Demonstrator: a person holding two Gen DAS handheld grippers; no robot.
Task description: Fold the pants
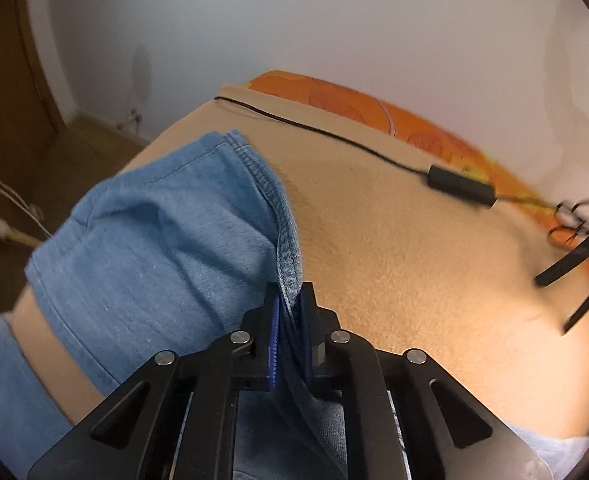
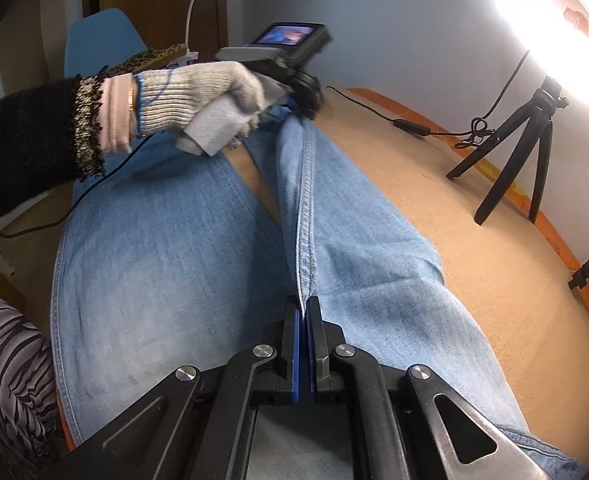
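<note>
Light blue jeans [image 2: 166,264] lie spread on a tan blanket [image 2: 474,248]. My right gripper [image 2: 304,306] is shut on the raised side seam of the right-hand leg, which runs as a ridge away from the jaws. Further along the same leg, a gloved hand [image 2: 198,84] holds my left gripper [image 2: 298,110] at the far end. In the left wrist view, the left gripper [image 1: 290,292] is shut on the stitched hem edge of the jeans [image 1: 166,232], and denim hangs down between its blue pads.
A black cable with an adapter box [image 1: 460,184] crosses the blanket's far side, next to an orange sheet [image 1: 354,100]. A black tripod [image 2: 510,160] stands at the right under a bright lamp [image 2: 554,20]. A blue chair [image 2: 102,36] stands behind.
</note>
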